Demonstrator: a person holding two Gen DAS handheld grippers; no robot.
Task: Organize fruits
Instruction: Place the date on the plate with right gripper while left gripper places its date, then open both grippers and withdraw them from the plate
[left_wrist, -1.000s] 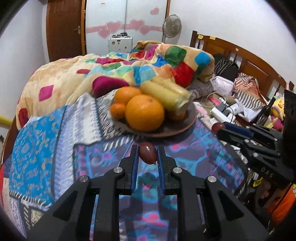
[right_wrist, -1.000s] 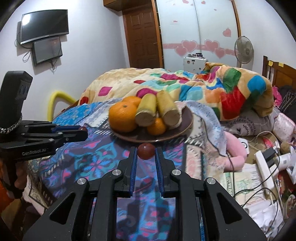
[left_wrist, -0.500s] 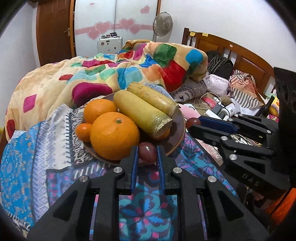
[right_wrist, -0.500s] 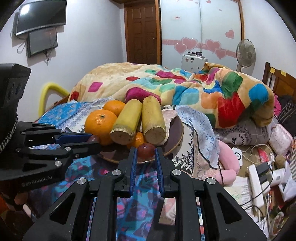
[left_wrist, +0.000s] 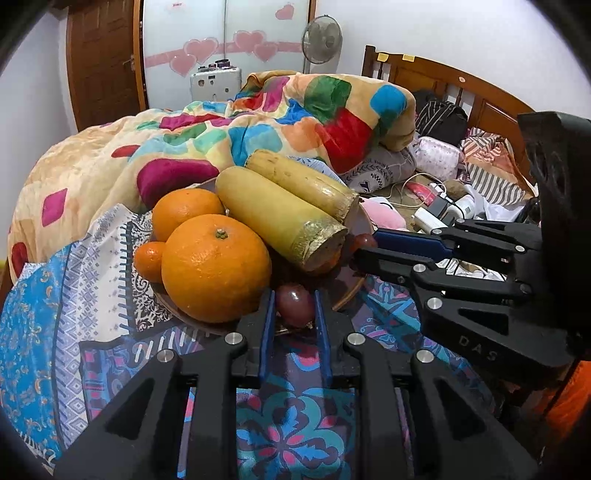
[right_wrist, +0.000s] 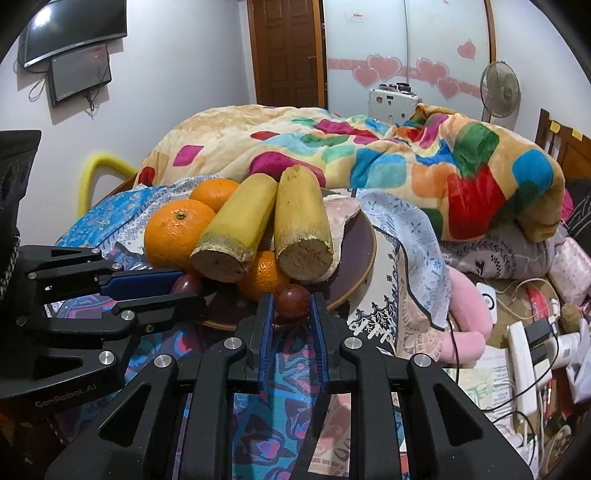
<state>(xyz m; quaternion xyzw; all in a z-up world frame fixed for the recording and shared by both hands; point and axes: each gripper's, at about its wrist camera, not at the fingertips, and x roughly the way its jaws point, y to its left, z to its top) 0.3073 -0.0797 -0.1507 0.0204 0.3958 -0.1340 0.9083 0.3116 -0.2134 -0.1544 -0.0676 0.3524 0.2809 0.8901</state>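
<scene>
Plate (left_wrist: 352, 293) already holds oranges (left_wrist: 216, 267) and two sugarcane pieces (left_wrist: 280, 218). Left gripper (left_wrist: 294, 308) clamps a dark red fruit (left_wrist: 294, 304) over the near rim. Right gripper (right_wrist: 292, 304) grips a second red fruit (right_wrist: 293, 300) at the plate's right edge. Both releases are left, likely the last step. Free plate area is tight; the big orange crowds the left fingers. Quilt (left_wrist: 258, 122) lies behind, cables (right_wrist: 524, 332) far right.
</scene>
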